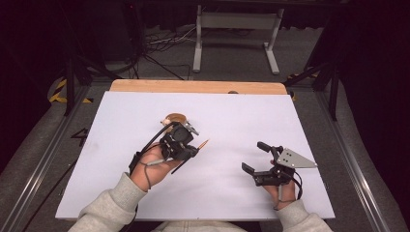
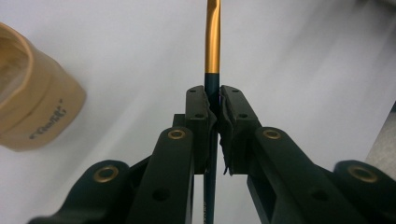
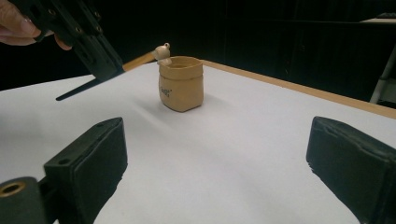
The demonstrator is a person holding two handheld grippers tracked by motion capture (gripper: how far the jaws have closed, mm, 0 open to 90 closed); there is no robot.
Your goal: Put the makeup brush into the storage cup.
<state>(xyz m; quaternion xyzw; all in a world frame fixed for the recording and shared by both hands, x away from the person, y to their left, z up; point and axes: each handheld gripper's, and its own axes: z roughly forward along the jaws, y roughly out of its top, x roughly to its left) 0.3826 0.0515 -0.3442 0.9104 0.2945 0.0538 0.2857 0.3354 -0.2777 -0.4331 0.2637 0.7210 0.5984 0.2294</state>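
My left gripper (image 1: pixel 192 151) is held above the white sheet, its jaws shut on a slim dark pen with a gold end (image 1: pixel 204 143). In the left gripper view the pads (image 2: pixel 198 105) clamp the pen's dark shaft and the gold end (image 2: pixel 212 42) sticks out past them. A small tan pouch (image 1: pixel 175 117) stands upright just beyond that hand, with a pale knob (image 3: pixel 162 50) at its rim. Off to the right my right gripper (image 1: pixel 254 155) rests low with its jaws wide apart and nothing between them. The right gripper view faces the pouch (image 3: pixel 181 84), and the left gripper (image 3: pixel 100 58) hangs at its upper left.
The white sheet (image 1: pixel 232 121) covers the table, and a wooden strip (image 1: pixel 198 86) shows along its far edge. Beyond that are a grey floor with cables and a white metal stand (image 1: pixel 237 34). Dark frame legs stand on both sides.
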